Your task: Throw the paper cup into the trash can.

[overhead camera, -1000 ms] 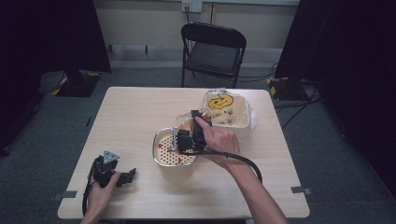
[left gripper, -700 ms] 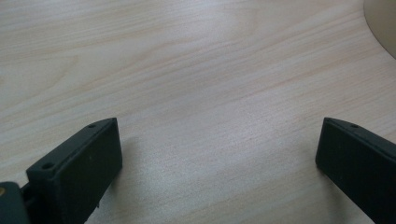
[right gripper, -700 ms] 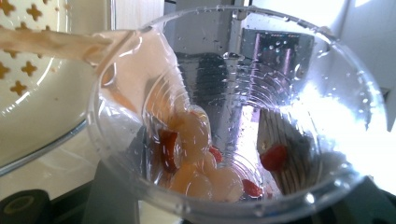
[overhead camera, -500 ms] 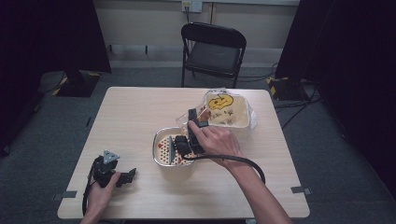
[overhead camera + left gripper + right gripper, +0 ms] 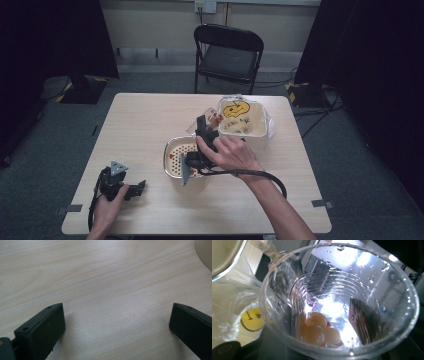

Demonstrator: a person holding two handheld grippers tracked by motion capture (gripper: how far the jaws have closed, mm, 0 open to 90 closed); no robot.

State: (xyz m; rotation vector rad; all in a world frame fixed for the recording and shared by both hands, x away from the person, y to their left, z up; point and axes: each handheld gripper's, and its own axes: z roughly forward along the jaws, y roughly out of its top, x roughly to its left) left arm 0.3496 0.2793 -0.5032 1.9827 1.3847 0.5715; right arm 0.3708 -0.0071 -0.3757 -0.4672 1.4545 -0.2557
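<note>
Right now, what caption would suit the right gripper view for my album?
Looking into a tilted clear plastic cup with a few pale round balls resting inside.

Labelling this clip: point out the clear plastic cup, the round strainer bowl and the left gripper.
clear plastic cup (image 5: pixel 337 302), right gripper view, inner wall above the round balls.
round strainer bowl (image 5: pixel 175 152), high view, perforated floor.
left gripper (image 5: pixel 137 189), high view, between its jaw tips.

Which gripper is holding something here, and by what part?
The right gripper is shut on a clear plastic cup, pinching its side wall. The left gripper is open over the table, holding nothing.
</note>
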